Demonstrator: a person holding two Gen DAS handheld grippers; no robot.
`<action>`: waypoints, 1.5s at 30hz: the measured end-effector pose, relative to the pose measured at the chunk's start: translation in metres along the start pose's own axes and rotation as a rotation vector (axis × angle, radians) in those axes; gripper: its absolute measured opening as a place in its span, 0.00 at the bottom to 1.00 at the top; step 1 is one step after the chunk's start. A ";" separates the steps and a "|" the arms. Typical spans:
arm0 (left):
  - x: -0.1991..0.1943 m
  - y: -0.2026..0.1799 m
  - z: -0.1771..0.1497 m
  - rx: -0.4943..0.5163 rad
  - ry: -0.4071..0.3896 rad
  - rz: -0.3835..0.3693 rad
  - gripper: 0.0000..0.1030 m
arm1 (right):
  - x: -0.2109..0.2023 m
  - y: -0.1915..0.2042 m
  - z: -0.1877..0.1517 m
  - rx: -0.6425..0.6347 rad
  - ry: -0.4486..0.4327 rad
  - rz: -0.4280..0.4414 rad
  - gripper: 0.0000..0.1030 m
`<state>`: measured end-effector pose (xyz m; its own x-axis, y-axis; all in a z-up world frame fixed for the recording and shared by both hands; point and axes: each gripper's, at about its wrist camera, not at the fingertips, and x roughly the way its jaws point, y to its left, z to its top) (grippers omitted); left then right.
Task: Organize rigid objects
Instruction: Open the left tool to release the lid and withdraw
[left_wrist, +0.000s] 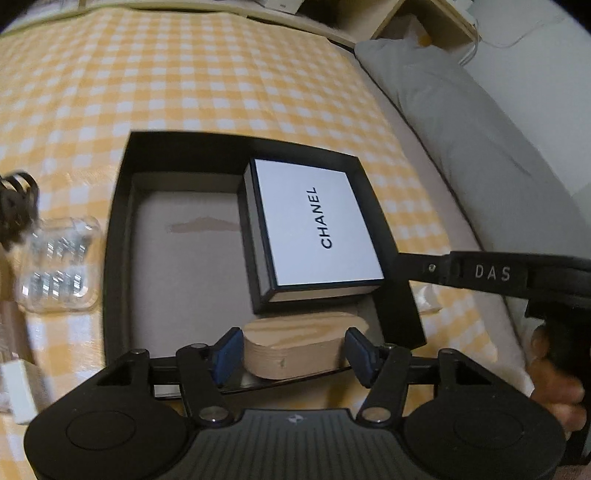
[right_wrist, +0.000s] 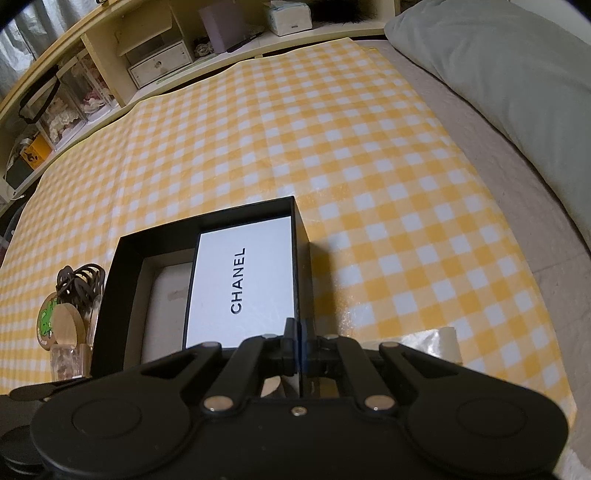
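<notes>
**Two grippers at one black box, wood piece between the left pads**

Step in hand, as I judge it: seating the wooden box (left_wrist: 295, 347) inside the black tray box (left_wrist: 122, 229), near-wall side. Left gripper (left_wrist: 291, 350) straddles it, blue pads (left_wrist: 227, 354) set either side; left pad looks touching or nearly so, right pad just beside w/ a thin gap, so can't call it a firm pinch. No earlier frame, so no word on motion.

Right gripper (right_wrist: 299, 347) has its jaws pressed together on the tray's right wall, steadying it. The hand holding it (left_wrist: 554, 373) shows at the far right of the left view.

To do it well:
- Keep the wall clamp steady so the tray doesn't skid on the checked cloth (right_wrist: 332, 129).
- Set the wood piece flat on the tray floor, snug vs. the near wall, clear of the white CHANEL box (left_wrist: 317, 221), which fills the far right corner.
- Let go only once it rests flat; lift straight out so the pads don't drag it.

Look of the thing: pale wood, rounded-end oval shape, smooth side w/ a small dark mark, flat top. Rigid, should slide rather than deform.

Left of the tray, on the cloth: clear plastic case (left_wrist: 59, 266) w/ shiny bits, a black coiled item (right_wrist: 83, 284), round wooden disc (right_wrist: 64, 323) w/ a green print beside it. These look not yet sorted.
</notes>
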<state>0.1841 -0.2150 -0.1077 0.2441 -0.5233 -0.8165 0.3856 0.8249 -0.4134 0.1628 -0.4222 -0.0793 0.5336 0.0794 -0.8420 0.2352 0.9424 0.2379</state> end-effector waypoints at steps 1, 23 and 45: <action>0.001 0.001 0.000 -0.010 -0.004 -0.029 0.59 | 0.000 0.000 0.000 -0.001 0.001 -0.001 0.02; -0.009 -0.013 -0.004 0.082 -0.063 -0.070 0.62 | 0.000 -0.001 -0.006 -0.032 0.033 0.006 0.03; -0.076 -0.029 -0.024 0.282 -0.244 0.110 1.00 | 0.018 0.008 -0.016 -0.109 0.091 -0.048 0.05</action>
<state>0.1332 -0.1940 -0.0430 0.4889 -0.4983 -0.7160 0.5663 0.8057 -0.1740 0.1608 -0.4080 -0.1002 0.4465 0.0581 -0.8929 0.1663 0.9751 0.1466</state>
